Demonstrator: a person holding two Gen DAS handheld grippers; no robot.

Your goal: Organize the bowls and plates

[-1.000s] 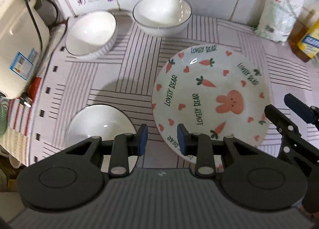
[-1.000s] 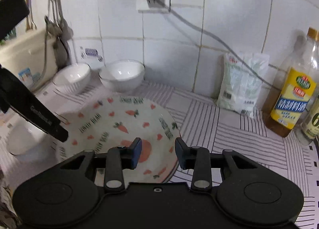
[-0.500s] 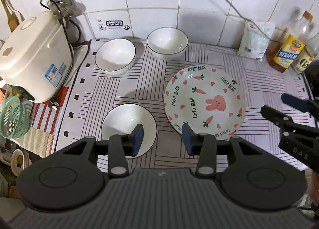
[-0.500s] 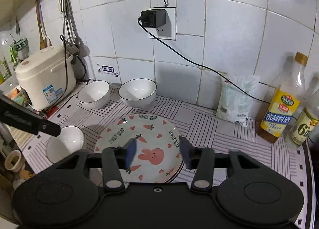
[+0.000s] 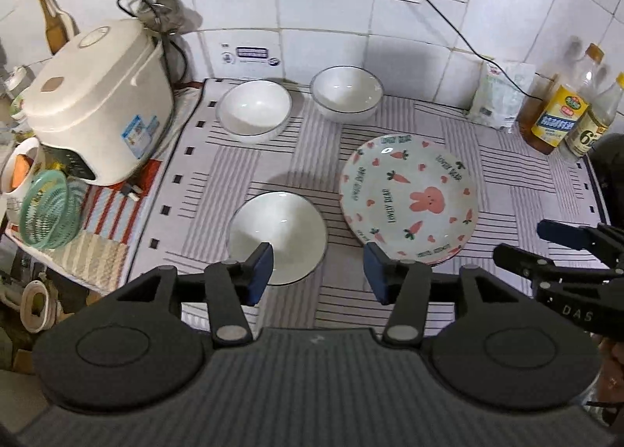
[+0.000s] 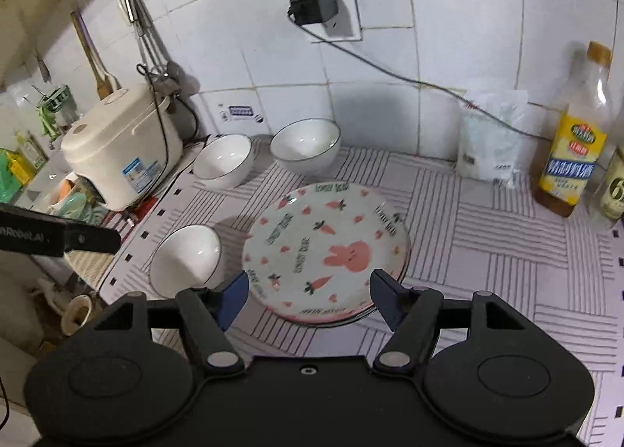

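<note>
On striped counter mat [image 5: 241, 170]: left gripper [image 5: 318, 267] and right gripper [image 6: 308, 295] spread, empty, just widened; probably next, stacking near bowl [image 5: 277, 236] with far bowls [image 5: 254, 107].

A home kitchen: tiled wall [image 6: 468, 37]; rice cooker [image 5: 97, 104]; oil bottle [image 6: 573, 151]; hanging utensils [image 6: 144, 34].

Striped mat [image 5: 507, 189] carries three bowls [image 5: 277, 236], apparently stacked plates [image 5: 407, 197].
</note>
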